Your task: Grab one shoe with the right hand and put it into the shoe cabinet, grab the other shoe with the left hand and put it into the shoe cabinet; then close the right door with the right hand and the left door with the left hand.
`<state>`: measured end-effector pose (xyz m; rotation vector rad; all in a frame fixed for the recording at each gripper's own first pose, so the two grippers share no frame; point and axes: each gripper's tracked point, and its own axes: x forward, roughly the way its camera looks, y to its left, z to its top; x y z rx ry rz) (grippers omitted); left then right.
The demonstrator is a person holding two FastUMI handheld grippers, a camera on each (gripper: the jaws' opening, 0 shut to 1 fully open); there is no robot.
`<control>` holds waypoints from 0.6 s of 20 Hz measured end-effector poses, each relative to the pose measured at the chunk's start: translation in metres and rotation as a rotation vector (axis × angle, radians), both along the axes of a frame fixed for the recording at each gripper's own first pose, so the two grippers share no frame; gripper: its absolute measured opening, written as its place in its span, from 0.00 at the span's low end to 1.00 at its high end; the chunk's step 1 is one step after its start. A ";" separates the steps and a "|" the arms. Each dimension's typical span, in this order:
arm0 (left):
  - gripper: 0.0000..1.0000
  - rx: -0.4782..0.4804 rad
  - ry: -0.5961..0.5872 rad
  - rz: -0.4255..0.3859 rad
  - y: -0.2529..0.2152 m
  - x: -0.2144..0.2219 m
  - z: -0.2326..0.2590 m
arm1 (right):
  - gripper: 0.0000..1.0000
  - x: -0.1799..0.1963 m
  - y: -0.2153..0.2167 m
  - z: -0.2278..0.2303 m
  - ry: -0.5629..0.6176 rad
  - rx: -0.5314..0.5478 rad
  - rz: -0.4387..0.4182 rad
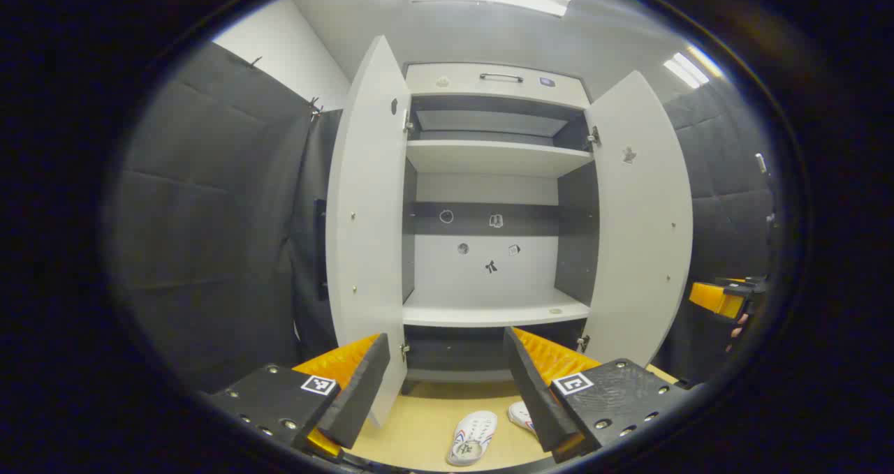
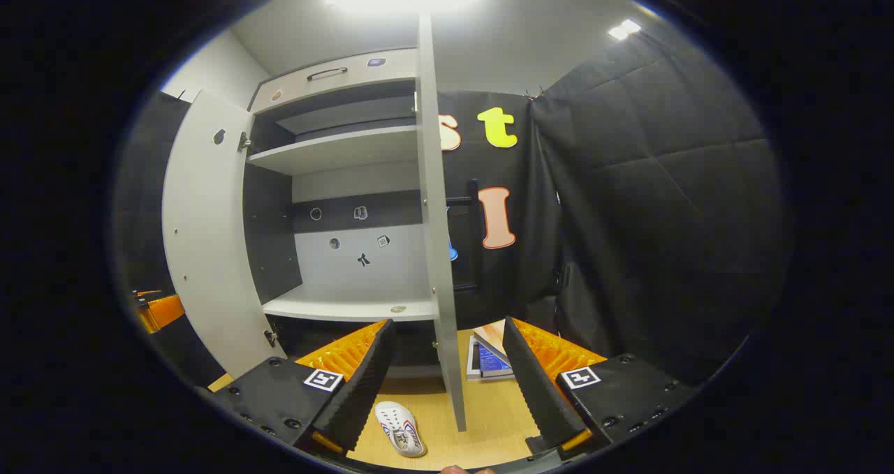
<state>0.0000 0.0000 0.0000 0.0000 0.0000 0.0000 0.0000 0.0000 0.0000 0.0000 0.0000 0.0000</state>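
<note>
Wood floor [image 1: 419, 432], 2 white shoes [image 1: 473, 438] w/ red-blue stripes

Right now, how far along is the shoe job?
Nothing looks done yet. Both shoes lie on the floor: one in front of the cabinet, the other beside it. The shelves are bare and both doors, left and right, are open. Both grippers' jaws are open, holding nothing. Everything remains.
</note>
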 end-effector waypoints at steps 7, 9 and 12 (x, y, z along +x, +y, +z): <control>0.94 0.006 -0.018 0.016 0.036 -0.001 0.000 | 0.97 -0.001 0.024 -0.001 0.002 -0.014 0.006; 0.94 0.009 -0.009 0.020 0.040 -0.003 -0.005 | 0.97 -0.002 0.030 -0.004 0.007 -0.014 0.014; 0.94 0.031 0.002 0.010 0.039 -0.003 -0.009 | 0.97 -0.005 0.036 -0.013 0.029 -0.017 0.023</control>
